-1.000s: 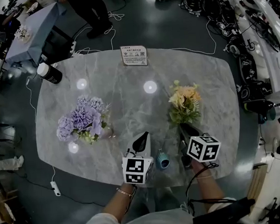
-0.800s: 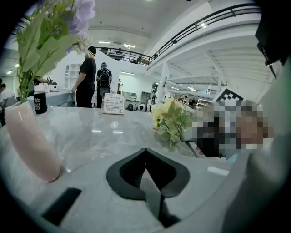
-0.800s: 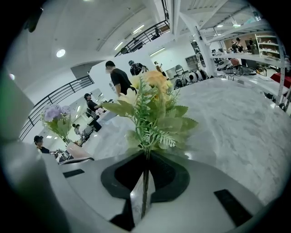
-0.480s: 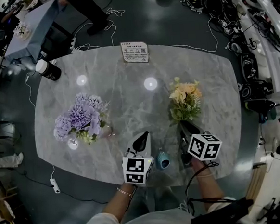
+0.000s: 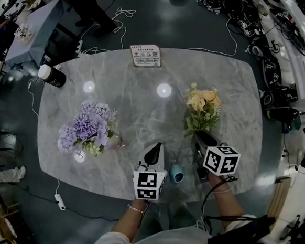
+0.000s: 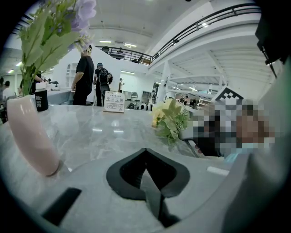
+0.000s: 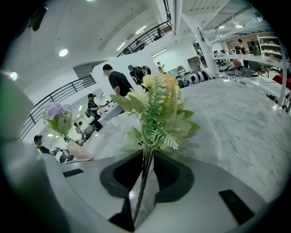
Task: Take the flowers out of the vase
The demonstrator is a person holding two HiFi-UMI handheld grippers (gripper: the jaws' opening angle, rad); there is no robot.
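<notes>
Two bouquets: yellow bouquet [image 5: 201, 109] clamped by stems in right gripper [image 5: 198, 136], well right of pink vase [image 6: 32, 136]; purple flowers [image 5: 87, 128] in vase; left gripper [image 5: 155, 148] closed, empty. Likely next: open it, grasp purple stems, lift.

A grey marble table [image 5: 141, 117] with rounded corners carries a small printed sign card [image 5: 146, 56] standing at its far edge and a black bottle with a white cap [image 5: 53, 76] at its far left corner. A white power strip [image 5: 59, 203] lies on the dark floor (cables trail nearby). A person in black [image 6: 85, 75] stands beyond the table.
</notes>
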